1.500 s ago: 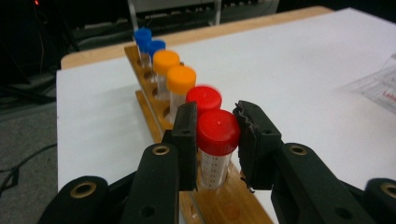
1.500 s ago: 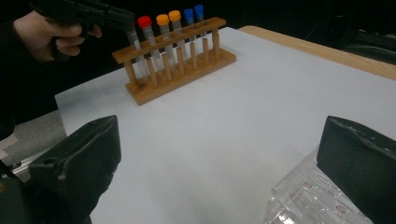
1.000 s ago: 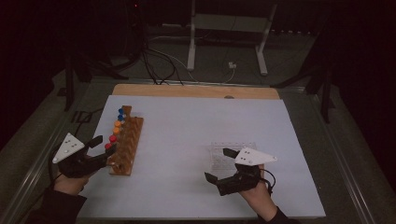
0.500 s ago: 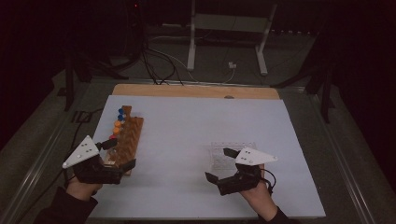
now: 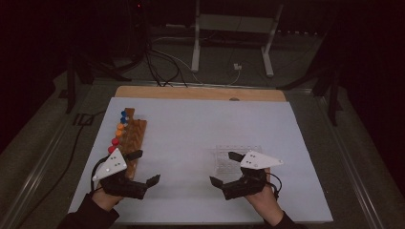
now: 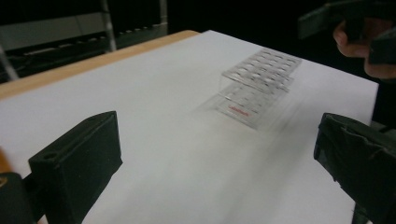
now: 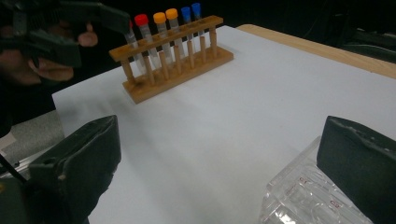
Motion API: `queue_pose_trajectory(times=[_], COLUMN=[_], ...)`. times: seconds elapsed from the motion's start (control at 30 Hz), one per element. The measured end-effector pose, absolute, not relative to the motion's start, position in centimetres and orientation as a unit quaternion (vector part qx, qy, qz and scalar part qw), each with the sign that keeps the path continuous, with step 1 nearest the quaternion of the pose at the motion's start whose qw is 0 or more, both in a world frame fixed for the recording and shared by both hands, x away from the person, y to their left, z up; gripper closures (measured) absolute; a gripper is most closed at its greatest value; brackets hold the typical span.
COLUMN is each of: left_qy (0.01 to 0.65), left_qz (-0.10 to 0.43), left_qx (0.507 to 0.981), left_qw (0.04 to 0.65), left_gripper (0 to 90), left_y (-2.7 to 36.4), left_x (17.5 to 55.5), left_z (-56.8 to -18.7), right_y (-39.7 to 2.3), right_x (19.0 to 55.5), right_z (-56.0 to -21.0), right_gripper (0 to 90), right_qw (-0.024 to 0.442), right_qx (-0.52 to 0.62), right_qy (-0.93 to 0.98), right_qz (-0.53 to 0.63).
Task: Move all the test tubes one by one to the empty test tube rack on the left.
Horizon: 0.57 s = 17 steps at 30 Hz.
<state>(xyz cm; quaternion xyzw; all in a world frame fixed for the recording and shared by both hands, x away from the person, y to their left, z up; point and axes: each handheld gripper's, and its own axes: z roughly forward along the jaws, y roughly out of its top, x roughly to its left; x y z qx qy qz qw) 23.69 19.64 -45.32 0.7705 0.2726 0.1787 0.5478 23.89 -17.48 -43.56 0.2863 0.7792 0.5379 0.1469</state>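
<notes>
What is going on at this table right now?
A person holds a two-jaw gripper in each hand over a white table. The left gripper, jaws just opened and empty, sits beside a wooden test tube rack of capped tubes. The right gripper, open, rests by a clear plastic rack.

Bare white table cover (image 5: pixel 191 124) lies open between the wooden rack of coloured-capped tubes (image 5: pixel 131 136) at left and the clear plastic tray (image 5: pixel 234 157) at right.
</notes>
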Motion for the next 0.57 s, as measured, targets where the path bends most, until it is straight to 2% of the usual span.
queue_pose_trajectory(times=[0.17,0.23,0.57], left_qy=[0.273,0.274,0.264], left_qz=[0.189,0.177,0.172], left_qx=[0.781,0.782,0.783], left_qw=[0.529,0.532,0.537], left_gripper=[1.7,1.7,1.7], left_y=[19.0,19.0,18.7], left_x=[23.6,23.7,23.8], left_z=[-47.2,-47.6,-48.2], right_y=[-17.6,-17.6,-17.7], right_x=[23.9,23.9,24.1], right_z=[-43.6,-43.6,-43.7], right_gripper=[0.0,0.0,0.0], right_qw=[0.147,0.146,0.147], right_qx=[0.286,0.287,0.288], right_qy=[0.780,0.780,0.780], right_qz=[0.537,0.537,0.536])
